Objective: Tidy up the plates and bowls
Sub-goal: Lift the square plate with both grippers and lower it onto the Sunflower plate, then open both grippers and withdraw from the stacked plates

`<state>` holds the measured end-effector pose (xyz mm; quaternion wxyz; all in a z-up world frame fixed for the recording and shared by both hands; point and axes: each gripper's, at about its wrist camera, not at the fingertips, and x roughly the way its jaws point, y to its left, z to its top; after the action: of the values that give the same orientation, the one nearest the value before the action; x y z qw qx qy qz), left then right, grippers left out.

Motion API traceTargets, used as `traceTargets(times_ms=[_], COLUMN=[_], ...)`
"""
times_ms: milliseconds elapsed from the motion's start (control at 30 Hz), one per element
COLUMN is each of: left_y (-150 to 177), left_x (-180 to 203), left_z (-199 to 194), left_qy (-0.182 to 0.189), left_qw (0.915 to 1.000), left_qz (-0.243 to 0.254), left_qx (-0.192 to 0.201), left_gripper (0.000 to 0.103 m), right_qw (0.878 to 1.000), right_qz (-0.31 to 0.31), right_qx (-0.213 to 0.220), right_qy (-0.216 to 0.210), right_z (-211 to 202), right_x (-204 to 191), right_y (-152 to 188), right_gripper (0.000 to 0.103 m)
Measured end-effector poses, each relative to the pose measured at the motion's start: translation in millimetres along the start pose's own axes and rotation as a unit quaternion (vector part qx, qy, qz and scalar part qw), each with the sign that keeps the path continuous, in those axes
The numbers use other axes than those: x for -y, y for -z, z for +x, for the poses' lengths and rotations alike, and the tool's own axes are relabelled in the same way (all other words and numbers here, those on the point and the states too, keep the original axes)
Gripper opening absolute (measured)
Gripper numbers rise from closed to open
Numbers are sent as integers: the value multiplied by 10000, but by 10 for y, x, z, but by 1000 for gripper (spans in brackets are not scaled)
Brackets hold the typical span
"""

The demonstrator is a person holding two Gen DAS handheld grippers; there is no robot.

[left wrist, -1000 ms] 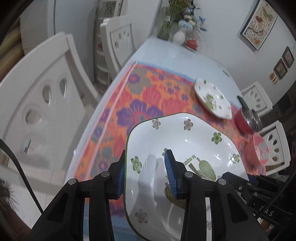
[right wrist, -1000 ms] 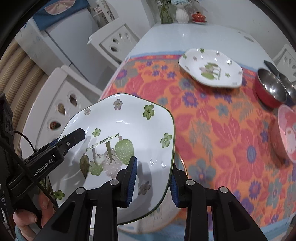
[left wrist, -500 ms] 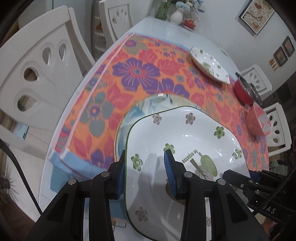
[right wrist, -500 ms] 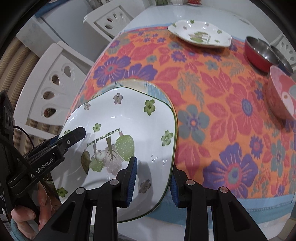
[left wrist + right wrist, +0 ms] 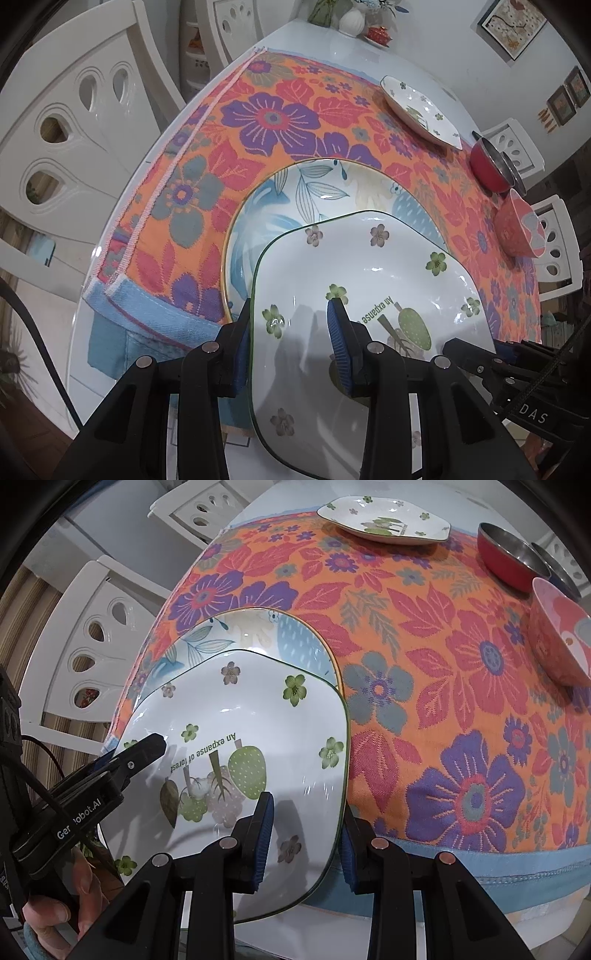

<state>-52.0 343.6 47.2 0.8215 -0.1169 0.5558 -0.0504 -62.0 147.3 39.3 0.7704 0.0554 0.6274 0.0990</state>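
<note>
A white square plate (image 5: 369, 266) with green flowers and a fruit print is held by both grippers. My left gripper (image 5: 290, 314) is shut on its left rim, one pad under and one on top. My right gripper (image 5: 306, 808) is shut on the plate (image 5: 251, 709) at the opposite rim. The plate hangs low over the near half of a larger round plate with blue leaves (image 5: 295, 192), which lies on the floral cloth; I cannot tell if the two touch. A second white flowered plate (image 5: 384, 517) sits farther back.
A red metal-lined bowl (image 5: 509, 561) and a pink bowl (image 5: 561, 642) stand at the right of the floral cloth (image 5: 443, 664). White chairs (image 5: 74, 129) line the table's left side. A vase (image 5: 351, 20) stands at the far end. A hand (image 5: 55, 915) grips the left tool.
Both grippers came down and toward the table's near edge with the white plate. The blue-leaf plate came into view beneath it. Both grips are unchanged.
</note>
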Motion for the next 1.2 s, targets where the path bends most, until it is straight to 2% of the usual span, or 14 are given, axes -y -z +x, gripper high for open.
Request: traceTargets(times_ms=[300,533,800,967,1200], left_y=[-56,-268,-359,-439,-722], left_x=[-11,-88,-205,-163,63], left_z=[47,-105,-207,-285,-523], left_qy=[-109,-259,-336,-266,-134], left_qw=[9999,9985,9973,9970,9935], left_qz=[16,-10,-159,-112,246], left_qx=[23,491,632,713,1105], left_gripper=[34,36,36,36,36], right_qw=[10000,9994,9993,9986,9958], right_qz=[26,-177,-262,-216,-86], right_qx=[65,243,250,476,897], right_qy=[63,142,112,90,132], right_z=[34,-33,-66,-247,-559], right_x=[5,-72,-119,-93,-23], right_y=[-108,-223,-185,-238,-431], right_gripper=[32,32,32,32,32])
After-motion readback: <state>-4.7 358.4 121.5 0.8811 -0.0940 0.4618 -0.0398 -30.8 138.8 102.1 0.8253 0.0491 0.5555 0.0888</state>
